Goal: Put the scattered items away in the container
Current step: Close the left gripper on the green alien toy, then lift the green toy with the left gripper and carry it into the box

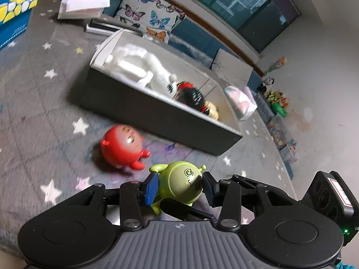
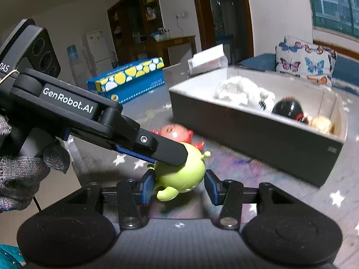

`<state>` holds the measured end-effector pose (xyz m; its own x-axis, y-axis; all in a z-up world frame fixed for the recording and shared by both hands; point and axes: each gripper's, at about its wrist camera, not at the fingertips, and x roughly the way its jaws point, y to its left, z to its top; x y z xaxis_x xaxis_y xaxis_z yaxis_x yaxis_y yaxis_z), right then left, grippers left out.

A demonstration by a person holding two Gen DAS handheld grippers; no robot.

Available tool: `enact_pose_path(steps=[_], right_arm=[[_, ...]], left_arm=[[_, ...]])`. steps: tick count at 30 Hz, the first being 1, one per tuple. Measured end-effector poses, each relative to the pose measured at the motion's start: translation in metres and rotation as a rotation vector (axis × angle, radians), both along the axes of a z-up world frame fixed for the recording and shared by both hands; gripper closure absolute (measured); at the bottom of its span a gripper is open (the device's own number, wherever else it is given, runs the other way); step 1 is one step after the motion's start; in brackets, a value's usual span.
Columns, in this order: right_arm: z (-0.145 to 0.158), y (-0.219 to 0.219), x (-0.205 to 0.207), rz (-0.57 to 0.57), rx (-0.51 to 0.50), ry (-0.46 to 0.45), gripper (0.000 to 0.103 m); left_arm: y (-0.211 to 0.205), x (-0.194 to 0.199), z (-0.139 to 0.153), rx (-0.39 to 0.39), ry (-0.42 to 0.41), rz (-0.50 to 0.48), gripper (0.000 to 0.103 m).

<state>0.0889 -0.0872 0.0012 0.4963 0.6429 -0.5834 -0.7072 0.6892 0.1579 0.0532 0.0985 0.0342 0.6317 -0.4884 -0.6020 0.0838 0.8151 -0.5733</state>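
The green round toy figure [image 1: 182, 185] sits between the blue pads of the left hand-held gripper [image 1: 179, 187], whose jaws press against both of its sides, clenched on it just above the star-printed rug [image 1: 51, 103]. In the right wrist view the same green figure [image 2: 181, 174] also lies between the fingers of the right hand-held gripper [image 2: 179, 185]; its left pad [image 2: 148, 187] touches the toy while the right pad stands just apart from it, so the jaws are released and spread around the toy. One finger of the left hand-held gripper [image 2: 166, 150] lies across the top of the figure there, and a grey-gloved hand [image 2: 24, 170] grips its handle. One red round toy figure [image 1: 122, 145] lies on the rug just beside the green one, between it and the dark-walled container box [image 1: 143, 112]. Inside the box there are three toys: one white figure [image 1: 143, 67], one black-and-red figure [image 1: 190, 96] and one tan figure [image 1: 213, 109] toward the far end. One blue carton with yellow and white blobs [image 2: 128, 78] stands on the rug beyond the box, its printing too blurred to read. One butterfly-print cushion [image 1: 150, 15] leans at the rug's far edge. The left hand-held gripper's arm reads "GenRobot.AI", and letters "DAS" show on its camera housing.
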Motion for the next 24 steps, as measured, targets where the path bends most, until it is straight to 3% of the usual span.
enact_pose_path(steps=[15,24], right_arm=[[0.056,0.003,0.06,-0.036,-0.017,-0.133,0.055],[0.059,0.021,0.126,-0.03,-0.083,-0.092,0.055]], left_arm=[[0.0,0.064,0.052,-0.018,-0.124,0.009,0.057],[0.018,0.126,0.038,-0.084,-0.073,0.032,0.057]])
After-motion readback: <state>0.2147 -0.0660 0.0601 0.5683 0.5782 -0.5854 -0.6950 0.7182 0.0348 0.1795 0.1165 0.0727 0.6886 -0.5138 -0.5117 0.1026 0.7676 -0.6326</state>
